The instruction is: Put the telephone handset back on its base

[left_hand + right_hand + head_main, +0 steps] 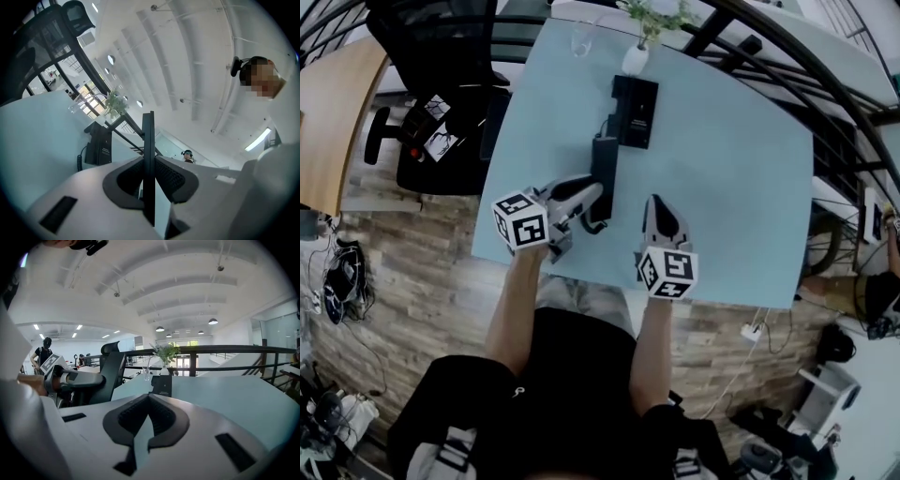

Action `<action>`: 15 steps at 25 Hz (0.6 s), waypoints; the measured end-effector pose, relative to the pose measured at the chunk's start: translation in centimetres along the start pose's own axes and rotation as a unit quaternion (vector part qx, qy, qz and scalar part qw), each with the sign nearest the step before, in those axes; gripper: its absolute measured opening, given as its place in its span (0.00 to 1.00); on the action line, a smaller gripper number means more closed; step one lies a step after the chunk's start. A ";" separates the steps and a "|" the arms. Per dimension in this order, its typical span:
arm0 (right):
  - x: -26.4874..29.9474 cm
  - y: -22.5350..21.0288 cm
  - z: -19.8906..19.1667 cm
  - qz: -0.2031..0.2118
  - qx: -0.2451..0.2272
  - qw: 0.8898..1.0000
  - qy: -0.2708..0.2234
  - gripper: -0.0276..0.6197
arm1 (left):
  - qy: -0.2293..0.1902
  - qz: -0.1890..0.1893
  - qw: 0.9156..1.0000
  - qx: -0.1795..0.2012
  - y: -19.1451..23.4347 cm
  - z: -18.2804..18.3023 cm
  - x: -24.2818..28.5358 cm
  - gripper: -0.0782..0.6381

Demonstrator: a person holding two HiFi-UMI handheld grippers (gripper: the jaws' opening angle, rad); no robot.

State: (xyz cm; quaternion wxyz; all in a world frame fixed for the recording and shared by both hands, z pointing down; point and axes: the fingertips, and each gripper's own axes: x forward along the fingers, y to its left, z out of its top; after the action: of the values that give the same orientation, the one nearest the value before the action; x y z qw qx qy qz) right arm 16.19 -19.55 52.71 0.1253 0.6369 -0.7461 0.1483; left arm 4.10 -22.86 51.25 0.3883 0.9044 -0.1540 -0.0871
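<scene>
Count: I see one handset (pixel 603 167), one base (pixel 636 111), one vase (pixel 635 58) (plant in it) and two grippers.
Left gripper (pixel 593 193): clamped on the handset, which sits edge-on between its pads, just short of the base.
Right gripper (pixel 657 202): pressed together, empty.
Room: bare table (pixel 741 187) on my right; the base is near the far edge.

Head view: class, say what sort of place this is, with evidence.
Probably an open-plan office, perhaps an upper floor: a wheeled office chair, a black railing along the table, and a telephone base on it.
</scene>
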 end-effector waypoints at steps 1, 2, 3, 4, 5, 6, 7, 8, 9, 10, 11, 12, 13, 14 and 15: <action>0.9 -0.2 -0.1 0.004 0.004 1.000 0.001 0.02 | 0.005 0.004 1.000 0.001 0.7 0.0 0.5 0.21; 1.7 -0.5 0.0 0.007 0.007 1.000 0.001 0.02 | 0.008 0.008 1.000 0.001 1.4 0.0 1.0 0.21; 2.4 -0.7 0.3 0.013 0.007 1.000 0.000 0.02 | 0.009 0.012 1.000 0.000 1.9 0.2 1.5 0.21; 3.0 -0.9 0.7 0.019 0.004 1.000 -0.001 0.02 | 0.007 0.017 1.000 -0.001 2.4 0.5 2.0 0.21; 3.5 -1.0 1.0 0.025 0.000 1.000 0.000 0.02 | 0.006 0.022 1.000 -0.001 2.8 0.9 2.5 0.21; 3.9 -1.2 1.1 0.030 -0.002 1.000 0.001 0.02 | 0.005 0.026 1.000 -0.001 3.3 1.1 2.9 0.21; 4.1 -1.6 1.0 0.033 -0.001 0.999 0.004 0.02 | 0.006 0.030 1.000 0.000 3.8 1.3 3.3 0.21; 4.3 -2.0 0.7 0.035 0.003 0.999 0.007 0.02 | 0.008 0.034 0.999 -0.001 4.4 1.4 3.7 0.21; 4.6 -2.5 0.4 0.035 0.007 0.999 0.011 0.02 | 0.011 0.037 0.999 -0.001 5.1 1.6 4.1 0.21; 4.9 -3.0 0.1 0.035 0.010 0.999 0.015 0.02 | 0.013 0.038 0.999 0.000 5.8 1.8 4.5 0.21; 5.1 -3.5 -0.3 0.035 0.013 0.999 0.020 0.02 | 0.015 0.037 0.999 0.001 6.5 2.0 4.9 0.21; 5.3 -4.0 -0.6 0.035 0.016 0.999 0.024 0.02 | 0.016 0.036 0.999 0.001 7.1 2.2 5.3 0.21; 5.5 -4.5 -0.9 0.035 0.017 0.999 0.028 0.02 | 0.016 0.035 0.999 0.000 7.6 2.4 5.8 0.21; 5.7 -5.0 -1.1 0.035 0.018 0.999 0.031 0.02 | 0.015 0.035 0.999 -0.002 8.2 2.6 6.3 0.21; 5.9 -5.6 -1.2 0.035 0.019 0.999 0.033 0.02 | 0.015 0.036 0.999 -0.004 8.7 2.9 6.8 0.21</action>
State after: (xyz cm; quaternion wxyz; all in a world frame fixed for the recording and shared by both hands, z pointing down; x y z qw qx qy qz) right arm 20.74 -25.31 56.36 0.1329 0.6075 -0.7603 0.1878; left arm 7.82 -32.81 55.38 0.3969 0.8980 -0.1802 -0.0603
